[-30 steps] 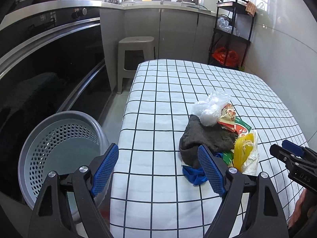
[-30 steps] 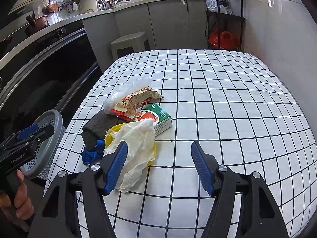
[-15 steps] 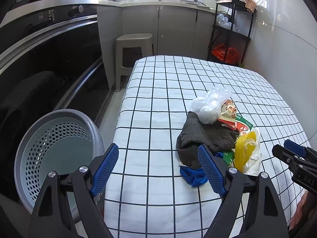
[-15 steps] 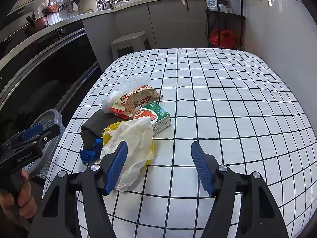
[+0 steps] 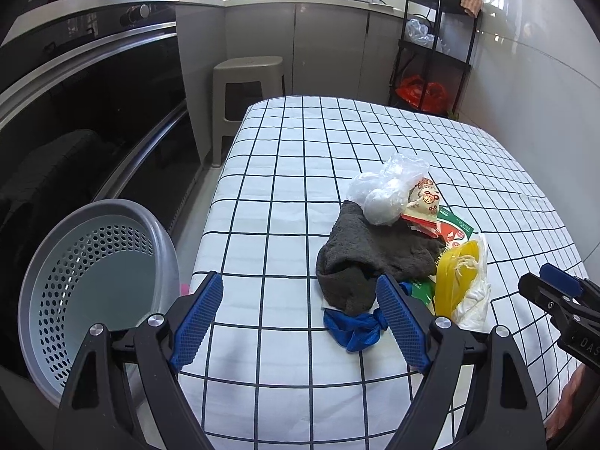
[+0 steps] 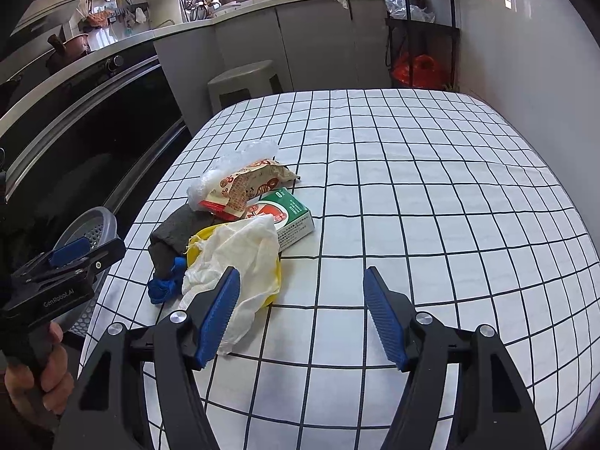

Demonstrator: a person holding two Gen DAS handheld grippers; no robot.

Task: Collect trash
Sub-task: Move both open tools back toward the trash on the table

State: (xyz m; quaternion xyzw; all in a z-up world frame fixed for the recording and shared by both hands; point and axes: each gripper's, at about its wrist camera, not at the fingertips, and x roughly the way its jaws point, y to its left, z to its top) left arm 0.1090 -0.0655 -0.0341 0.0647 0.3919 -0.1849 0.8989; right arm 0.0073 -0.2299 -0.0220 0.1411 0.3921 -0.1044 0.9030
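Kitchen cupboards and a dark oven door stand behind a worktop (image 6: 431, 195) with a white checked cloth. All the trash sits in one small heap near the left edge of that cloth. A clear plastic bag (image 5: 390, 191) and a snack wrapper (image 6: 243, 191) lie on top, partly over a green box (image 6: 290, 217). A grey rag (image 5: 363, 258) lies beside them, with a blue scrap (image 5: 354, 324) touching its near end. A yellow lid (image 6: 204, 238) peeks out from under a white crumpled bag (image 6: 240, 262).

The left gripper (image 5: 298, 322) and the right gripper (image 6: 302, 313) both have their fingers wide apart, with nothing in them. A grey basket (image 5: 93, 277) waits below the worktop's left edge.

The pieces overlap, so pulling one could drag others along. Thin bags may slip out of the fingers. The heap is near the edge, so a bump could knock bits to the floor instead of into the basket. The two grippers could also bump each other.
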